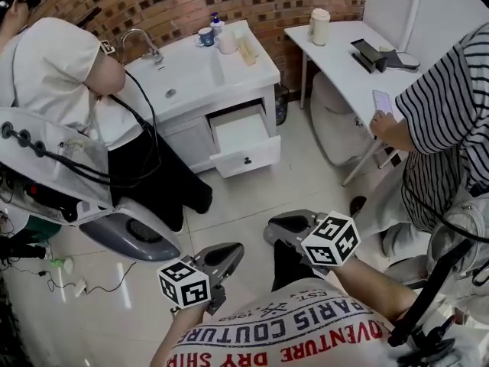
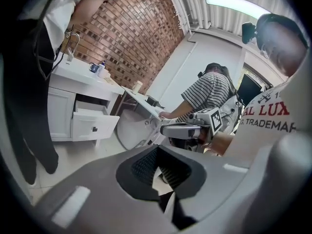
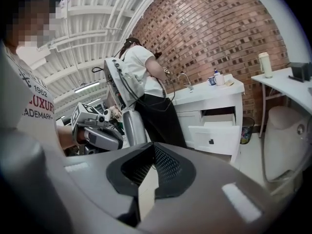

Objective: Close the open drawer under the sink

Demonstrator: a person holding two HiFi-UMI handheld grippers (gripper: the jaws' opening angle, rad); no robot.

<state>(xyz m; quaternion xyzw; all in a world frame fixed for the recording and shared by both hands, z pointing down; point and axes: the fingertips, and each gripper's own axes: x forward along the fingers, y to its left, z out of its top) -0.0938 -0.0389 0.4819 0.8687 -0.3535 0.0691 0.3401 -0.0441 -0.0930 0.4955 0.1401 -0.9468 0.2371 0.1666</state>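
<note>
The white vanity (image 1: 200, 73) stands against the brick wall with its sink on top. Its right-hand drawer (image 1: 243, 145) is pulled out, with a small dark knob on the front; it also shows in the left gripper view (image 2: 92, 126) and the right gripper view (image 3: 214, 138). Both grippers are held low near the person's chest, well short of the drawer. My left gripper (image 1: 231, 254) has its jaws together with nothing between them, and so does my right gripper (image 1: 276, 228). Each one shows in the other's view: the right gripper (image 2: 187, 129) and the left gripper (image 3: 100, 135).
A person in a white shirt (image 1: 61, 75) leans over the sink, left of the drawer. A person in a striped shirt (image 1: 443, 105) stands at the white table (image 1: 344, 60) on the right. A grey chair base (image 1: 130, 235) and cables lie at the left.
</note>
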